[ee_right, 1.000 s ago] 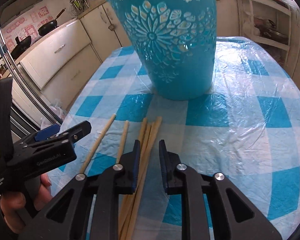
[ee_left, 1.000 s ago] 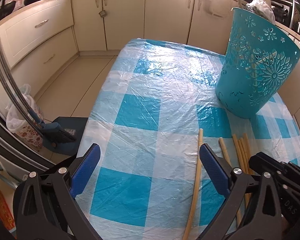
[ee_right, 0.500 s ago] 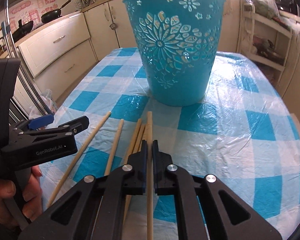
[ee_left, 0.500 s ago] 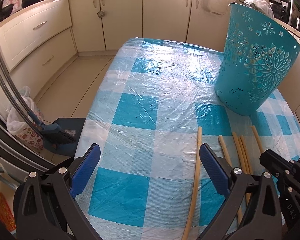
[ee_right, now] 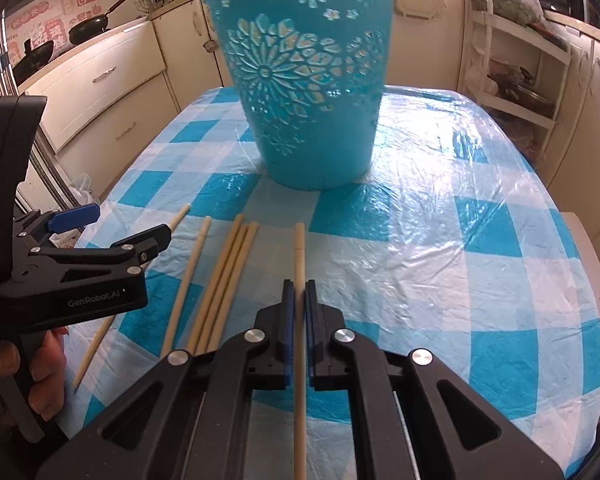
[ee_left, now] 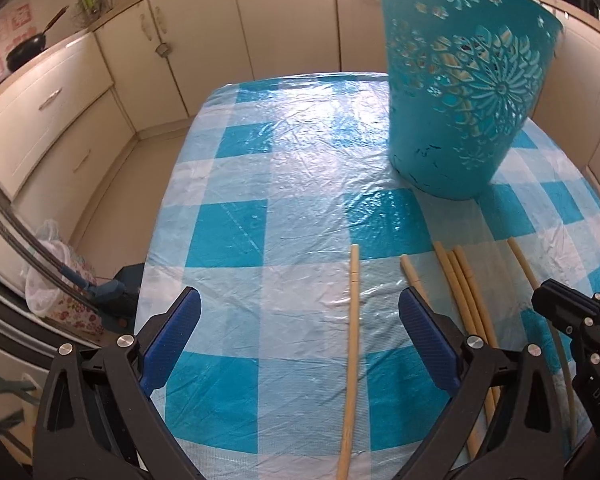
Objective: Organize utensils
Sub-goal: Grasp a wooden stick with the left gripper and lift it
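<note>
**Right gripper clamped on one wooden stick before the basket**

The right gripper [ee_right: 299, 300] has its jaws drawn together on a single wooden stick [ee_right: 299, 256], which runs forward between the pads and points toward the teal basket [ee_right: 308, 92] standing upright on the checked tablecloth [ee_right: 460, 240]. The grip sits along the shaft, so the long free end may swing or pivot between the pads when lifted, and could strike the basket's rim instead of entering. To its left lie a bundle of three sticks [ee_right: 228, 276] and two single sticks [ee_right: 188, 280], side by side on the cloth. The left gripper [ee_left: 300, 340] hovers with jaws wide apart, holding nothing; one stick [ee_left: 352, 340] lies below the gap.
</note>
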